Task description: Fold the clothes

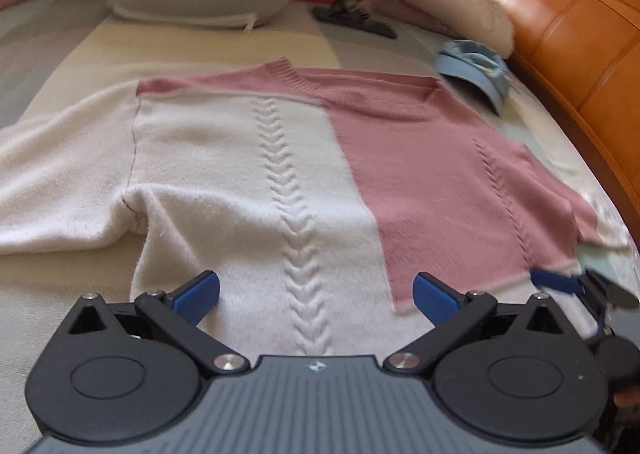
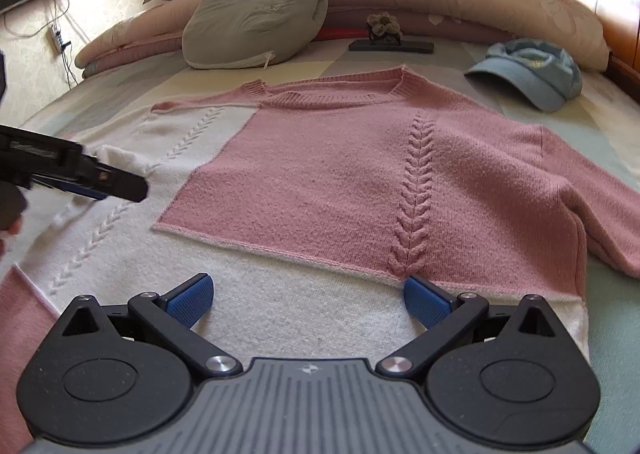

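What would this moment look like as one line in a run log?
task: fold clothes | sweater: flat on bed, unfolded | left gripper: open, at hem | right gripper: open, at hem | cap: beside sweater

Your left gripper [image 1: 316,296] sits low w/ jaws spread wide, nothing between the blue pads. Right gripper [image 2: 306,300] same: wide apart, empty. From right wrist cam, your left tool shows at 9 o'clock, pointing toward 3.

Sweater [image 2: 340,174] flat on bed [image 2: 608,158] — cap [image 2: 532,74] right, cushion [image 2: 256,18] behind.
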Tool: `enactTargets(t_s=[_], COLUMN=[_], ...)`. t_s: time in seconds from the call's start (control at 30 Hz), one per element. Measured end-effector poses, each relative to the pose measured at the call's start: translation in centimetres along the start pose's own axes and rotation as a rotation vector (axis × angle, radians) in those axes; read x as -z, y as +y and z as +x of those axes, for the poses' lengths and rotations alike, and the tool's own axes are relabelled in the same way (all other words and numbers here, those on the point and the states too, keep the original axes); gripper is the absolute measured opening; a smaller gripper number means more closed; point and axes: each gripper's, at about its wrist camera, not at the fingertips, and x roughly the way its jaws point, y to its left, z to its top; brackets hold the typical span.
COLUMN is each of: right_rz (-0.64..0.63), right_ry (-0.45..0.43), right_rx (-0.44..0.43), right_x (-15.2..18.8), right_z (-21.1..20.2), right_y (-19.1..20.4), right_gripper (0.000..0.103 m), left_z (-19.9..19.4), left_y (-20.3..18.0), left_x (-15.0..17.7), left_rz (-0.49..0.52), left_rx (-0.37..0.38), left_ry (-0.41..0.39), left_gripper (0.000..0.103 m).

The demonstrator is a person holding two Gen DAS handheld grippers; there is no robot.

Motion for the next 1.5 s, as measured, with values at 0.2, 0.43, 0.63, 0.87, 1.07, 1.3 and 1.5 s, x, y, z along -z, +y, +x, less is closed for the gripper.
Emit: enactTargets(t_s=[0.2,0.43,0.63,0.87,1.07,1.3,1.5], right_rz=[-0.033,0.017,0.135,0.181,0.241,-0.087,-0.078], right_ry=[-0.024,-0.056,-0.112,-0.128,-0.108,-0.026,0.136], right_rx=[0.014,-0.009,-0.125,-0.177,-0.286,-0.585,-0.728], right_x=[0.1,-0.2,0.2,0.0,-3.1,-13.1,-20.1], right_z=[0.1,0.4,-0.2,-0.3,-2.5,-2.0,8.1], right_y=[0.4,0.0,-2.4,-3.0,-4.1,-2.9,-3.4], right_gripper=[0.103,0.103,0.103,0.103,0.103,0.103,0.103], left_z=[-2.5,-4.1,-1.6,-1.8,-4.9,-2.2,-0.9], left_y=[0.0,2.9,4.5,0.6,-1.6,1.3,2.3], left_x=[2.7,0.8,-1.3,-0.2,1.4,3.0,3.4], left_rz=[0.2,0.257,0.082,0.189,0.351,0.278,0.31], left_rx=[0.015,-0.027,-0.032,0.017,0.154,0.288,0.243], left_ry=[-0.08,-0.183,-0.087,-0.085,-0.184,-0.162,-0.063], left_gripper=[0.102,0.102,0.102,0.102,0.102,0.102,0.102])
